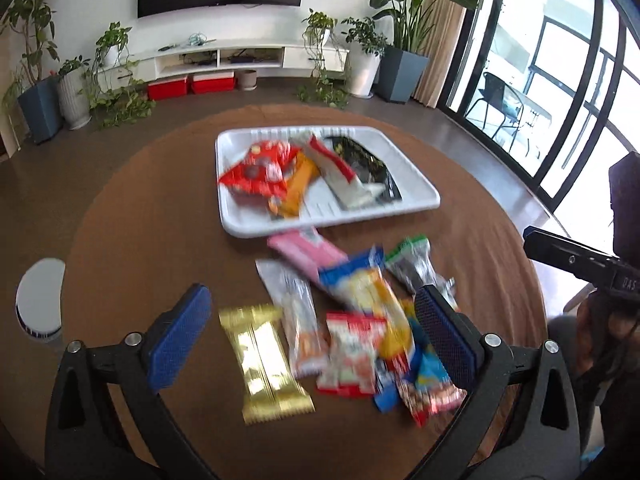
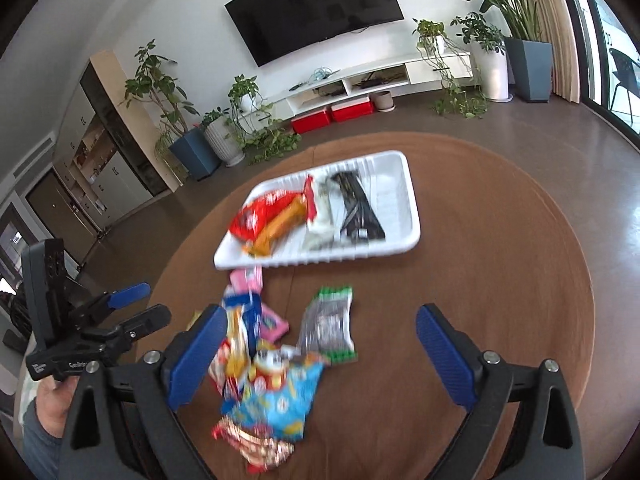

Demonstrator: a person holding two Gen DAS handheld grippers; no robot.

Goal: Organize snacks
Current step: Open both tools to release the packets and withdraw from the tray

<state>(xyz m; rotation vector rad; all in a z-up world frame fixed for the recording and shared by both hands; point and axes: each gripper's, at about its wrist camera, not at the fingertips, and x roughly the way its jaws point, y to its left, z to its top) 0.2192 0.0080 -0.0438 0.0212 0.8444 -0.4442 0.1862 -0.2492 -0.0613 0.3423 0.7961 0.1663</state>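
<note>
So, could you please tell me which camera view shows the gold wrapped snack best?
The left wrist view: the gold wrapped snack lies fully visible between the open left gripper fingers. The right wrist view shows at most a yellowish sliver behind a finger.

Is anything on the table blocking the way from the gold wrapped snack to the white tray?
Nothing visible does. The gold wrapped snack lies at the left edge of the loose pile, and bare table runs from it to the white tray's near left corner. The other packets lie to its right.
</note>
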